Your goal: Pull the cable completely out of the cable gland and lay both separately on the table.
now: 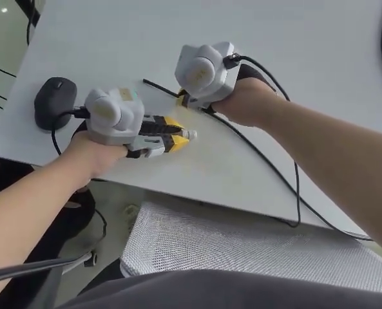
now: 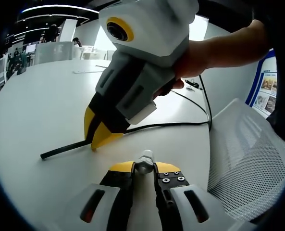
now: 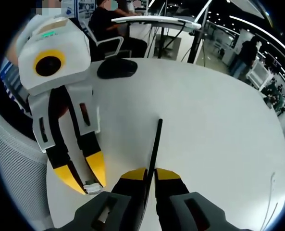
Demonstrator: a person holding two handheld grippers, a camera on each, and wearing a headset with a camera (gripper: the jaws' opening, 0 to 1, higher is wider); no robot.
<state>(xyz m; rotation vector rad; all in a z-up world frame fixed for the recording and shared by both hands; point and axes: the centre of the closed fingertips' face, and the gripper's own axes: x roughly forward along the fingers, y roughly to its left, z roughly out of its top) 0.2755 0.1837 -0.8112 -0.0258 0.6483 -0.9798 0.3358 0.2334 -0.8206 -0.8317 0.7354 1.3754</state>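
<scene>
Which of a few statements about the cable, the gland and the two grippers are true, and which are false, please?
1. The left gripper holds the cable gland. True.
2. The cable runs through the gland. False: the two are apart.
3. The right gripper is open. False: it is shut on the cable.
4. A black mouse lies on the table. True.

Open bench far and right.
A mouse blocks the left edge; a cable crosses the middle.
</scene>
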